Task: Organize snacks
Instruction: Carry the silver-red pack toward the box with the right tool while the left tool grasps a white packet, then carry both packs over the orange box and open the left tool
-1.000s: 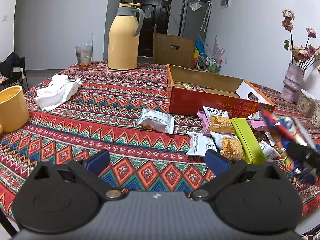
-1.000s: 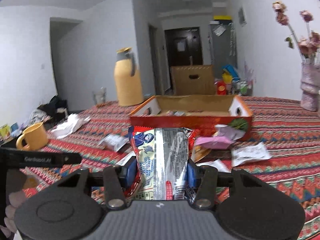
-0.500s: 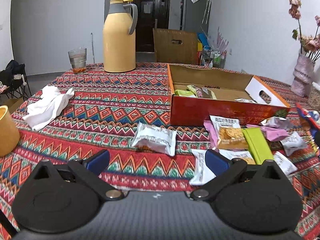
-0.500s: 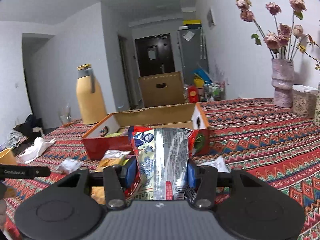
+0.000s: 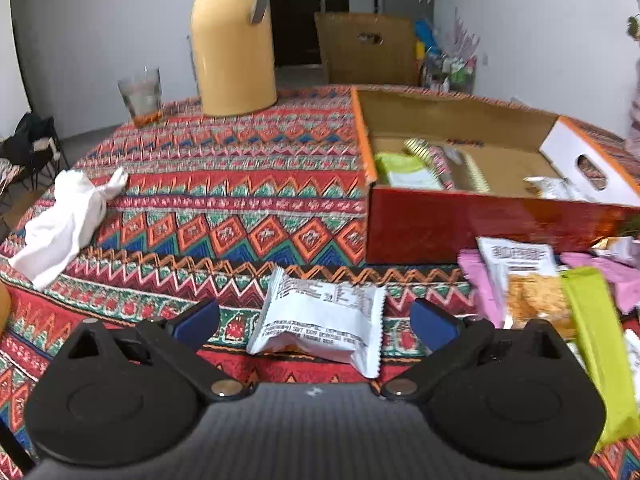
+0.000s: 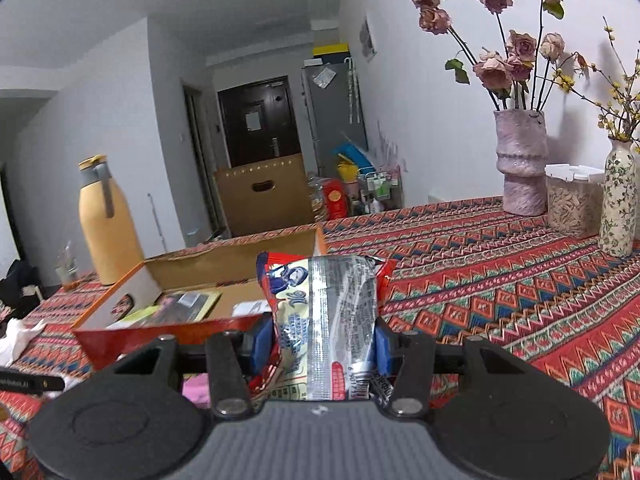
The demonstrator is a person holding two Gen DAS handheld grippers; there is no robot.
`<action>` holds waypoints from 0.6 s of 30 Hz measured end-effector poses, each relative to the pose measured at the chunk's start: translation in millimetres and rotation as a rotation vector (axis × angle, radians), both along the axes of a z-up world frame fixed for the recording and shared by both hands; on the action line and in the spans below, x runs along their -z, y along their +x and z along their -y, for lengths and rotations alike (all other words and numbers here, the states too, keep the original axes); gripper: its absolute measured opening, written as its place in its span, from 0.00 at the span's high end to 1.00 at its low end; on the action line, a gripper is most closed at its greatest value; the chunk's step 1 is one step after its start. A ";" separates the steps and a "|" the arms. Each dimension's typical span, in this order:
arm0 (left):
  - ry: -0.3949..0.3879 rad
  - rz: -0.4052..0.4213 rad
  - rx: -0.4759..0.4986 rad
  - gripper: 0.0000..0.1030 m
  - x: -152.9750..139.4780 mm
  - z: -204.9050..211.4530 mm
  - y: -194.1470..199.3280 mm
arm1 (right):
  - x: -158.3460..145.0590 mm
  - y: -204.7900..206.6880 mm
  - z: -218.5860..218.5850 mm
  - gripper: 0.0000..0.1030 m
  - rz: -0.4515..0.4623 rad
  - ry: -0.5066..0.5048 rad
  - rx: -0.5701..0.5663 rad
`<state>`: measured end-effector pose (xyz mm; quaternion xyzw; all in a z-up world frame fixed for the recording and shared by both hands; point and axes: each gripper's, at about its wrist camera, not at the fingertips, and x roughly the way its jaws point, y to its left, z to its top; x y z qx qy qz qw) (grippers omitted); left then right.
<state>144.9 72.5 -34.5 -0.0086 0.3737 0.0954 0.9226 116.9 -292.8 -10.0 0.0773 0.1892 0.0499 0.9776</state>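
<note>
Starting at far L of the L wrist view: a yellow mug [image 5: 3,306] is cut off at the frame edge, only a sliver shows. White cloth [image 5: 66,220] lies crumpled on the patterned tablecloth [image 5: 240,184]; glass [image 5: 141,96] and yellow jug [image 5: 234,40] stand behind, jug's top cropped. L gripper [image 5: 315,318] has its jaws spread wide w/ a white packet [image 5: 324,324] lying on the cloth between them, pads not touching it. Right of that, the red box [image 5: 460,228] sits open w/ a few snacks inside, print too blurred to read. More snacks lie in a heap before the box, incl. a green bar [image 5: 596,344], overlapping and partly cut off at R edge. R wrist view: R gripper [image 6: 319,346] pinches a red-and-silver pouch [image 6: 324,316] upright, pads pressed on both sides; pouch hides part of the box [image 6: 168,328] behind it. Whether the pouch is over the box can't be told. Vases w/ dried flowers [image 6: 520,168] stand far R.
</note>
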 end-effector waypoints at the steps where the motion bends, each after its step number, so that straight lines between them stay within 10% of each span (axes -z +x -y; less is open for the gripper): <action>1: -0.001 -0.010 -0.005 0.00 3.6 -1.5 2.3 | 0.8 5.0 1.1 0.53 0.002 0.001 0.004; 6: -0.035 -0.017 -0.016 0.01 14.4 -9.5 8.7 | 12.5 22.2 1.6 0.53 0.004 0.003 0.025; 18: -0.046 0.022 0.029 0.40 17.2 -2.6 2.6 | 36.5 35.0 4.4 0.53 -0.004 0.047 0.013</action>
